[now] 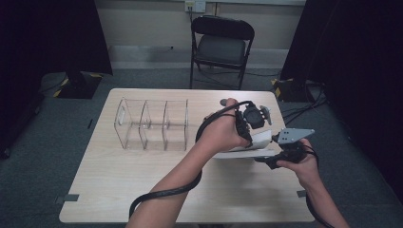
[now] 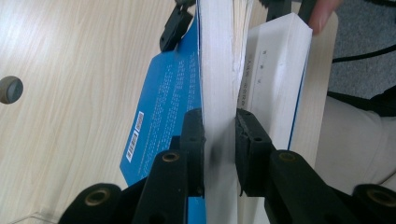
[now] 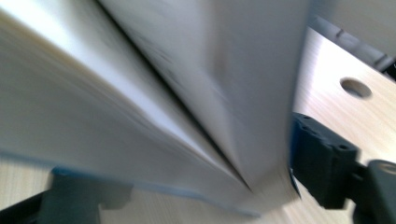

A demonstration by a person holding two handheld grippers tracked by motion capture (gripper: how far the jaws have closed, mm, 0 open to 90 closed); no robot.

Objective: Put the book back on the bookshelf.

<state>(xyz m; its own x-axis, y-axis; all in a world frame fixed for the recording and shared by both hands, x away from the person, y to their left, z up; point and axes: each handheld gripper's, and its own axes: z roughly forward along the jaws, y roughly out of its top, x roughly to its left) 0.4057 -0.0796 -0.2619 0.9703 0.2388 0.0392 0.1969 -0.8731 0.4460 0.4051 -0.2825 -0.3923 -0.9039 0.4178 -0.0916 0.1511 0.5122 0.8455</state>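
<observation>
Pinching a sheaf of pages, the left claw (image 2: pixel 219 135) should hold firm while the right claw (image 3: pixel 187 186), straddling the book (image 2: pixel 275 79) at three o'clock, steadies it.

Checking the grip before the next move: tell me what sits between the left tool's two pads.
In the left gripper view, the left tool is shut on a thick wad of white pages of the blue-covered book, which lies on the table.

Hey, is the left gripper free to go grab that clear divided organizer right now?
Probably not yet. The left gripper has its jaws shut on a wad of pages of the blue-covered book. It would have to let go first; the bare table toward the clear organizer looks unobstructed.
</observation>
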